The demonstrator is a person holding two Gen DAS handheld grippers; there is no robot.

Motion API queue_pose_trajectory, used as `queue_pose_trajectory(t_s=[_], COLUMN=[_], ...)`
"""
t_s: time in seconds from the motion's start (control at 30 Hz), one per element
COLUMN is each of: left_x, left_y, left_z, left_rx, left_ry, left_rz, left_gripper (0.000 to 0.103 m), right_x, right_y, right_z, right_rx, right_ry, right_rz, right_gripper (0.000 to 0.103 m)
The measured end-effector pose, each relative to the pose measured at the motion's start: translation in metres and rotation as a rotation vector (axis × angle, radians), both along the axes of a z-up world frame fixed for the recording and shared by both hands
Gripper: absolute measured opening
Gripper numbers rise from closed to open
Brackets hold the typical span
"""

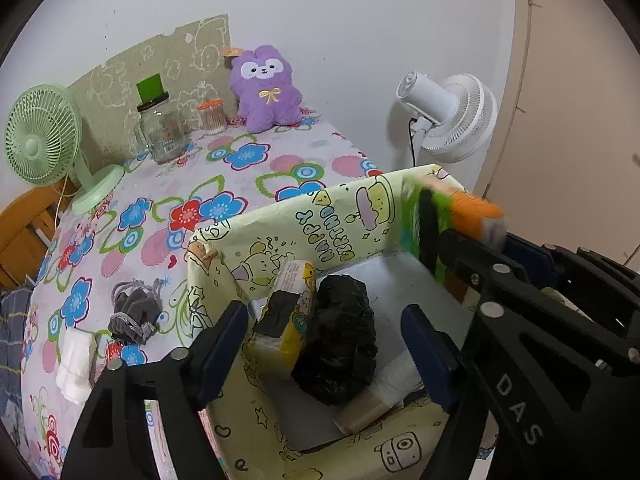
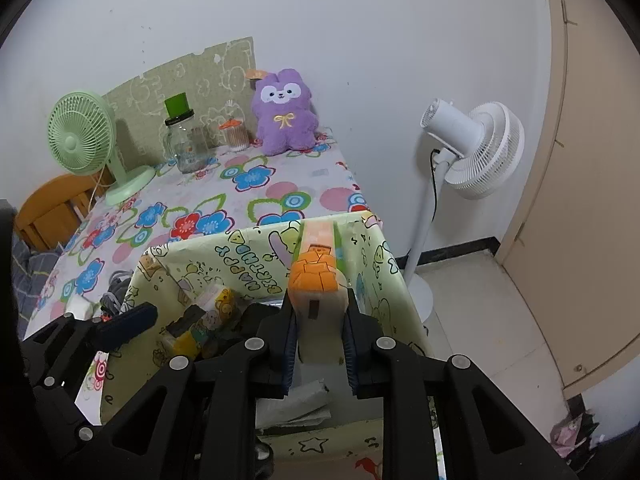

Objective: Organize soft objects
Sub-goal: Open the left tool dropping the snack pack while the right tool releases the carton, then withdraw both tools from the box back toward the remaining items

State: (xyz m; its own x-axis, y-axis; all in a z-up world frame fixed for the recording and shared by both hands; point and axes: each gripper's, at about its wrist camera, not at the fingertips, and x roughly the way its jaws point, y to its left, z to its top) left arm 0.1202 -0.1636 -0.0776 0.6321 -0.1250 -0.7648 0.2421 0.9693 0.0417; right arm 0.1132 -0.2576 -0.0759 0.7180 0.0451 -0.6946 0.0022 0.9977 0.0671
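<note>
A box lined with pale green cartoon paper (image 1: 332, 216) (image 2: 224, 256) stands at the table's near right corner. Inside lie a yellow tissue pack (image 1: 290, 312) (image 2: 208, 316), a black plastic bag (image 1: 344, 336) and a white packet (image 1: 384, 388). My left gripper (image 1: 326, 328) is open and empty over the box's near left side. My right gripper (image 2: 320, 316) is shut on an orange, cream and green soft toy (image 2: 316, 280), held over the box's right edge; the toy shows blurred in the left wrist view (image 1: 460, 208). A grey drawstring pouch (image 1: 134, 312) and a white tissue wad (image 1: 76, 360) lie left of the box.
A purple plush (image 1: 264, 88) (image 2: 284, 112) sits at the back beside a glass jar (image 1: 160, 132), a cotton-swab tub (image 1: 212, 116) and a green desk fan (image 1: 44, 136). A white standing fan (image 2: 472, 148) is on the floor to the right. A wooden chair (image 1: 20, 232) is at the left.
</note>
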Motion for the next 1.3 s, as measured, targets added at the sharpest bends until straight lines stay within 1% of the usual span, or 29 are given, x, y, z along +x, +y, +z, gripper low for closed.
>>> queue_pose_trajectory(t_s=[0.1,0.17,0.2,0.23,0.27,0.33,0.47,0.63,0.77,0.87,1.0,1.1,1.3], left_x=[-0.003,-0.005,-0.006,-0.007,-0.008,-0.01,-0.017,-0.029,-0.039,-0.047,-0.056,-0.064,-0.077], left_y=[0.0,0.001,0.002,0.003,0.004,0.006,0.01,0.017,0.022,0.027,0.036,0.043,0.057], left_z=[0.003,0.005,0.006,0.007,0.008,0.011,0.019,0.03,0.039,0.045,0.053,0.058,0.066], left_rx=[-0.004,-0.006,-0.009,-0.014,-0.021,-0.026,-0.037,-0.051,-0.054,-0.059,-0.08,-0.088,-0.097], left_ry=[-0.009,-0.015,-0.017,-0.018,-0.019,-0.027,-0.049,-0.086,-0.115,-0.13,-0.126,-0.147,-0.185], left_rz=[-0.009,-0.011,-0.012,-0.013,-0.013,-0.012,-0.012,-0.013,-0.008,-0.004,-0.003,0.0,0.013], left_gripper=[0.085,0.087,0.088,0.088,0.089,0.089,0.093,0.098,0.103,0.103,0.103,0.103,0.103], right_x=[-0.002,-0.004,-0.005,-0.007,-0.01,-0.016,-0.022,-0.034,-0.043,-0.051,-0.062,-0.069,-0.08], right_y=[0.001,0.002,0.003,0.004,0.004,0.006,0.009,0.014,0.021,0.027,0.035,0.042,0.056], right_z=[0.001,0.003,0.004,0.005,0.008,0.014,0.023,0.034,0.042,0.049,0.058,0.064,0.073], right_rx=[0.001,-0.001,-0.007,-0.012,-0.017,-0.024,-0.027,-0.028,-0.029,-0.033,-0.034,-0.035,-0.034], right_ry=[0.01,0.008,0.003,-0.003,-0.02,-0.051,-0.066,-0.098,-0.118,-0.14,-0.171,-0.19,-0.221], right_rz=[-0.002,-0.001,-0.003,-0.005,-0.009,-0.008,-0.005,-0.006,-0.007,-0.007,0.002,0.002,0.006], right_gripper=[0.026,0.033,0.046,0.064,0.07,0.072,0.073,0.083,0.087,0.09,0.092,0.096,0.099])
